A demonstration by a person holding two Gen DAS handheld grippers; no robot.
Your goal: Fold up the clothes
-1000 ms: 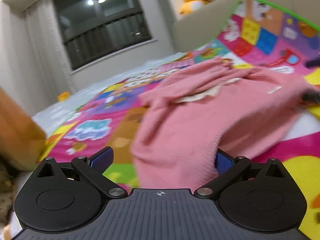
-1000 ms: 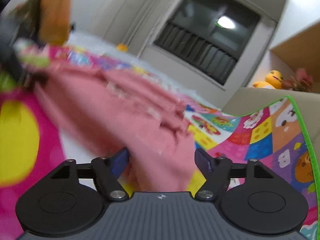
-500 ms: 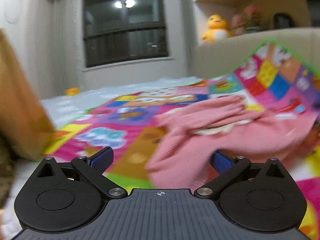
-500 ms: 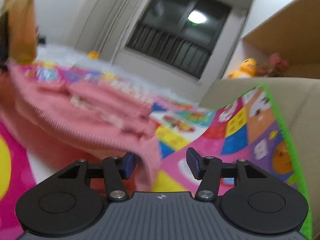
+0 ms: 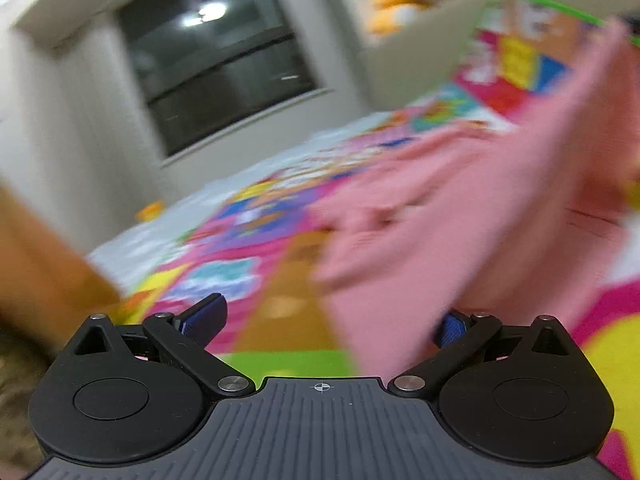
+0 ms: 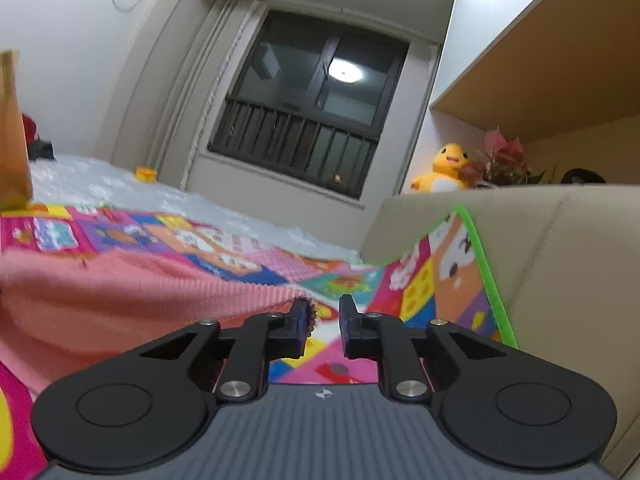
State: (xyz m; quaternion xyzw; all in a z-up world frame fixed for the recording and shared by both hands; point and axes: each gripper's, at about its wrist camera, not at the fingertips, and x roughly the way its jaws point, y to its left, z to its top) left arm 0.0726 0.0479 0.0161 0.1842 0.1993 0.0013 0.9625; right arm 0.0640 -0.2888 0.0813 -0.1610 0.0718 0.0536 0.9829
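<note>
A pink ribbed knit garment [image 5: 440, 220] lies blurred on the colourful play mat [image 5: 272, 280], one part rising toward the upper right. My left gripper [image 5: 328, 320] stands wide open; the cloth hangs between its jaws, over the right fingertip [image 5: 452, 326]. In the right wrist view the garment [image 6: 140, 300] stretches in from the left, and its frayed corner touches the left fingertip [image 6: 298, 320]. My right gripper [image 6: 324, 320] has only a narrow gap, through which the mat [image 6: 420, 292] shows.
A beige sofa [image 6: 560, 260] rises on the right with the mat's green edge turned up against it. A yellow plush toy [image 6: 444, 168] and a plant sit behind it. A brown wooden piece [image 5: 40, 272] stands at left, and a white fluffy rug [image 6: 120, 188] lies toward the window.
My right gripper's jaws have narrowed from wide to a small gap while the cloth slid off to the left finger. The left view has tilted, and the garment now rises to the right.
</note>
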